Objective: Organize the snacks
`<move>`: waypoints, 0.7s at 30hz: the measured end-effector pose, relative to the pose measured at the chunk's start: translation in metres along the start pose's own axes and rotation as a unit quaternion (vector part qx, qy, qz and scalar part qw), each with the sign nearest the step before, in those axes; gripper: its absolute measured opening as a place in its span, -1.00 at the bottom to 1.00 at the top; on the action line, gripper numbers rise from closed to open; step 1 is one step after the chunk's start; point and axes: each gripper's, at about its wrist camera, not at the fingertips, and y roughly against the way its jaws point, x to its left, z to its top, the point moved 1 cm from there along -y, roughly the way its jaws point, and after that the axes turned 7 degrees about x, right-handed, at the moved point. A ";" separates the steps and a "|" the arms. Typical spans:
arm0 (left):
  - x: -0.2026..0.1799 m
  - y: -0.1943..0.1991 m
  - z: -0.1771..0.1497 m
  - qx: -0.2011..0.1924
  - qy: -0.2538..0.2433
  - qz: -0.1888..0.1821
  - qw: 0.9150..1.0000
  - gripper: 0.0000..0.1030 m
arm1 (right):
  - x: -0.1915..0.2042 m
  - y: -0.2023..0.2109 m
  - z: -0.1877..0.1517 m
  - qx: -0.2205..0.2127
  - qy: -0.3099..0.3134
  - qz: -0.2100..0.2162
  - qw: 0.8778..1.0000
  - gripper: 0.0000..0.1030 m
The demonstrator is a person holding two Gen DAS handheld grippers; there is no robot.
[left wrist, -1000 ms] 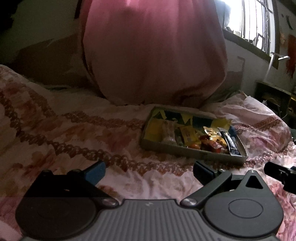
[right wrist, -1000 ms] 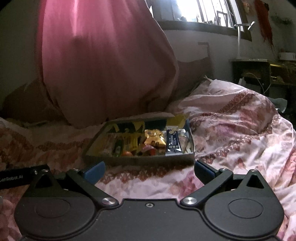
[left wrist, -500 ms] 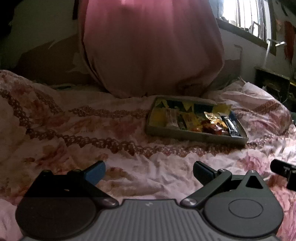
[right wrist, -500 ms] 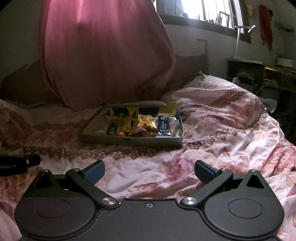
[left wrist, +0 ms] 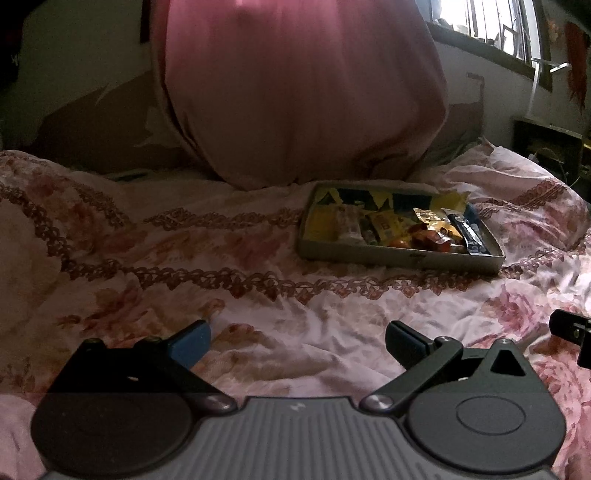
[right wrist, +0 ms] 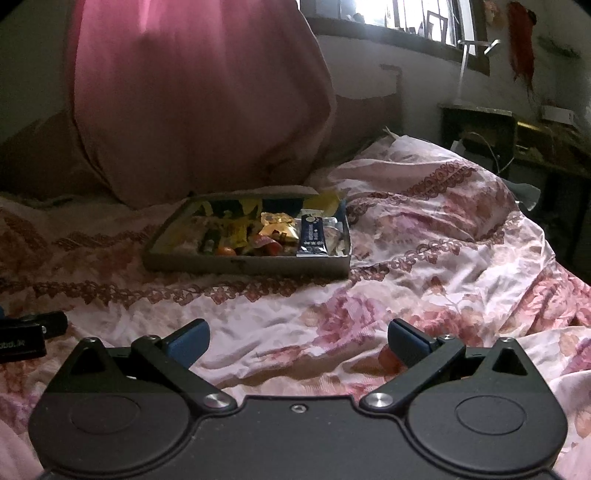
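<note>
A shallow grey tray (left wrist: 399, 255) (right wrist: 243, 266) lies on the floral bedspread, well ahead of both grippers. Several wrapped snacks fill it: yellow packets (left wrist: 384, 225), a gold foil pack (right wrist: 277, 227), orange-red pieces (left wrist: 428, 236) and a dark blue bar (left wrist: 471, 234) (right wrist: 312, 236) at its right end. My left gripper (left wrist: 297, 341) stands open over the bedspread, nothing between its fingers. Held the same way, my right gripper (right wrist: 297, 339) is open and empty, near the bed's front. Each gripper's edge shows in the other's view.
A large pink pillow (left wrist: 299, 92) (right wrist: 195, 99) stands upright right behind the tray. The bedspread (right wrist: 424, 258) is rumpled and slopes down to the right. A dark side table (right wrist: 480, 129) and a bright window (right wrist: 406, 18) are at the back right.
Both grippers have drawn back from the tray, so it looks smaller and farther off. Both stay open and empty; the snacks have not moved.
</note>
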 end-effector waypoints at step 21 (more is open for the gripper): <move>0.000 -0.002 0.000 0.007 -0.003 0.007 1.000 0.99 | 0.001 -0.003 -0.002 0.014 0.004 -0.001 1.000 0.99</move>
